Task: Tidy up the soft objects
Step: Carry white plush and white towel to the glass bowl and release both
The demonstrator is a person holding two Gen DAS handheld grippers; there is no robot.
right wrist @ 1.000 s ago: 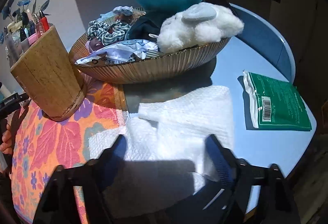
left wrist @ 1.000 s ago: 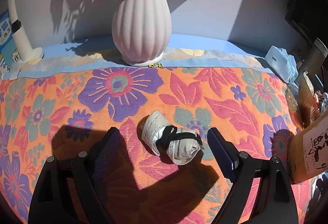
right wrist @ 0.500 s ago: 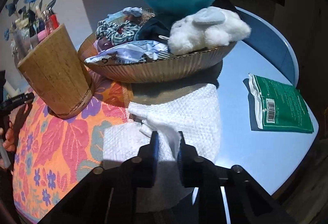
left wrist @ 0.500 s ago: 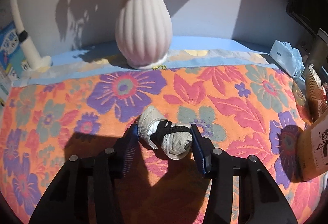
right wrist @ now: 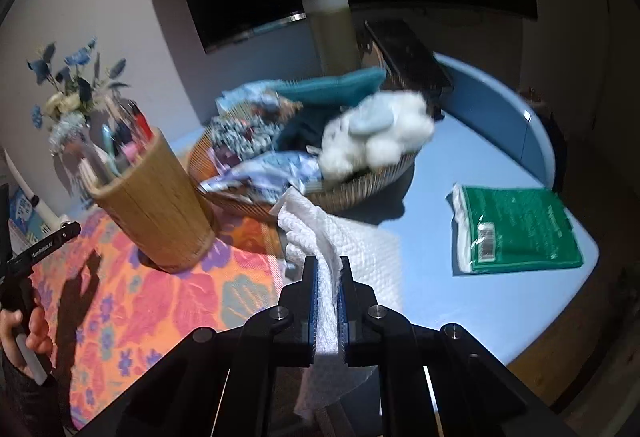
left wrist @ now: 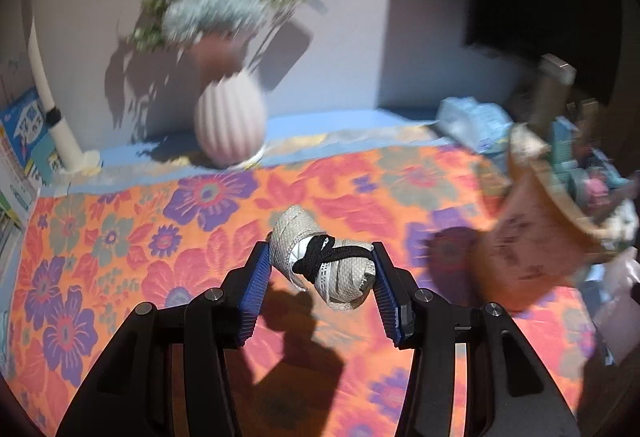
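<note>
Claws both grip: our left claw (left wrist: 320,277) clamps the rolled cloth bundle (left wrist: 324,261) mid-frame above the floral mat (left wrist: 120,237); our right claw (right wrist: 328,277) pinches the white towel (right wrist: 320,233) at centre, below the basket (right wrist: 360,189).

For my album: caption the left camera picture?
Left gripper lifts a tied cloth bundle over the flowery tablecloth.

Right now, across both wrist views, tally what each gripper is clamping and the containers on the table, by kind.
Rolled beige cloth bundles tied with a black band, in the left gripper: 1
White towels, in the right gripper: 1
Woven baskets: 1
Wooden holders: 1
Ribbed vases: 1
Total: 5
</note>
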